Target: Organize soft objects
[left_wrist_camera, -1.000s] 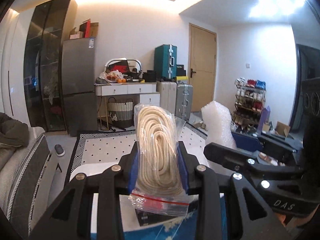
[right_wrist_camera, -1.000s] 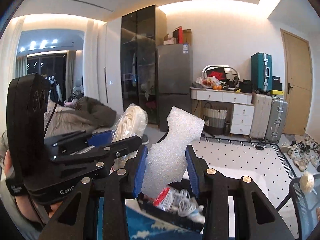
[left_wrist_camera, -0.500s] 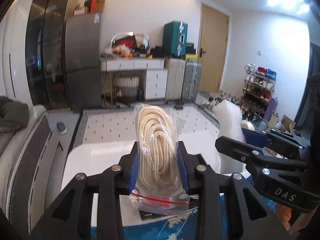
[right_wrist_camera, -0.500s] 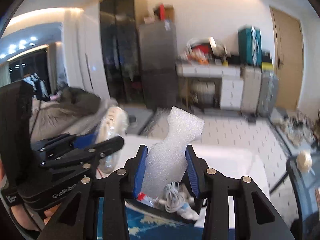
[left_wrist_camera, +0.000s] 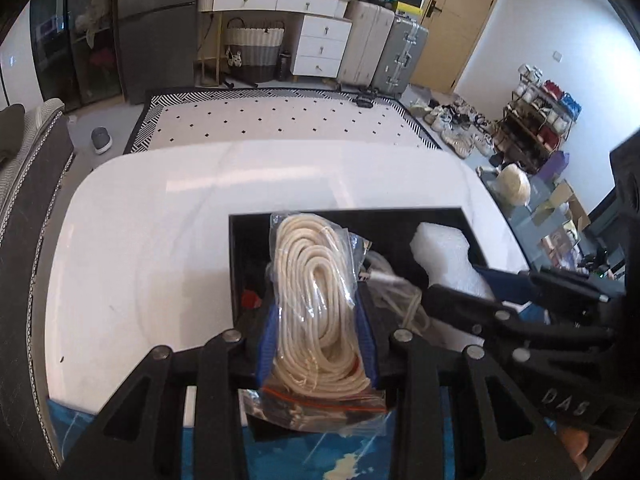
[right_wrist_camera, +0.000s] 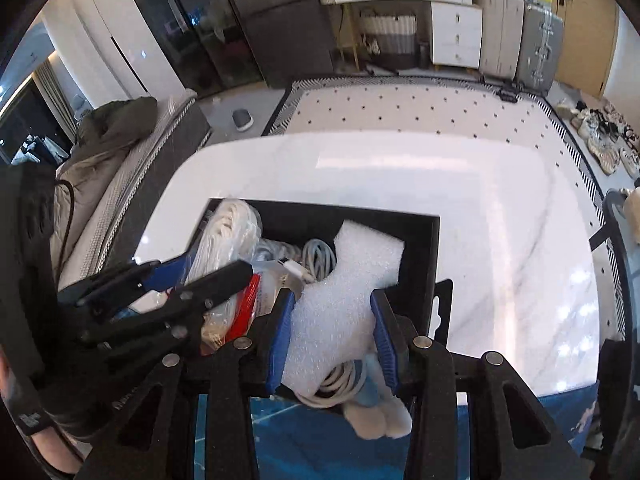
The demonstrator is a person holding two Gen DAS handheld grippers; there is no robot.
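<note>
Both tools loaded, angled down over black box.

Left tool (left_wrist_camera: 318, 344): pads clamped on bagged coil of rope (left_wrist_camera: 316, 300), bag upright above the box (left_wrist_camera: 256, 248). Right tool (right_wrist_camera: 332, 336): pads pinching white foam piece (right_wrist_camera: 344, 296), just right of the left tool. Below them, cables (right_wrist_camera: 316, 256) in box on white surface (left_wrist_camera: 160, 220).

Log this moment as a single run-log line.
left gripper: shut on bagged rope | right gripper: shut on foam piece | both over black box | box holds cables
</note>
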